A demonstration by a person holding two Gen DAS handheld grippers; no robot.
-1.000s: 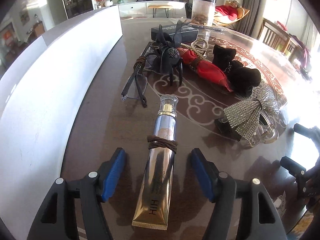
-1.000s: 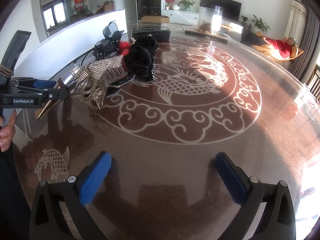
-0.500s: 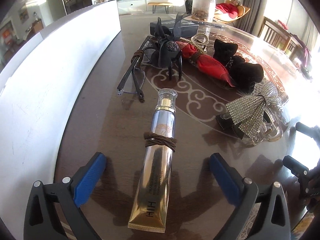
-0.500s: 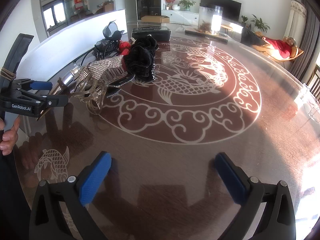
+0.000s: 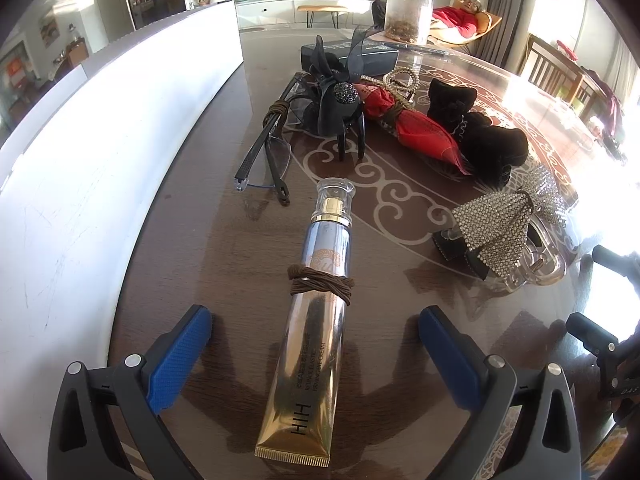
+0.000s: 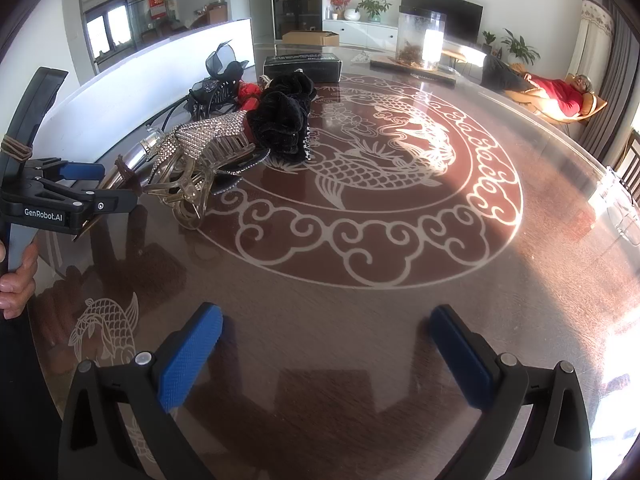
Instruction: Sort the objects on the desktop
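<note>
A gold and silver cream tube [image 5: 316,312] with a brown hair tie [image 5: 320,284] wound around it lies on the table between the open fingers of my left gripper [image 5: 316,356], untouched. Beyond it lie glasses [image 5: 264,160], a black bow clip [image 5: 340,100], a red fabric piece [image 5: 416,132], a black scrunchie [image 5: 484,136] and a rhinestone bow clip [image 5: 500,228]. My right gripper [image 6: 326,348] is open and empty over bare table. The left gripper [image 6: 76,196] shows at the left of the right wrist view, beside the rhinestone bow clip [image 6: 200,144].
A white board [image 5: 100,140] stands along the table's left edge. A dark box [image 5: 372,56] and a clear jar [image 5: 408,16] stand at the far side. The round table [image 6: 400,280] bears a dragon pattern. Chairs stand at the right.
My left gripper has opened wider and drawn back a little from the tube, which stays lying on the table. The right gripper has not moved.
</note>
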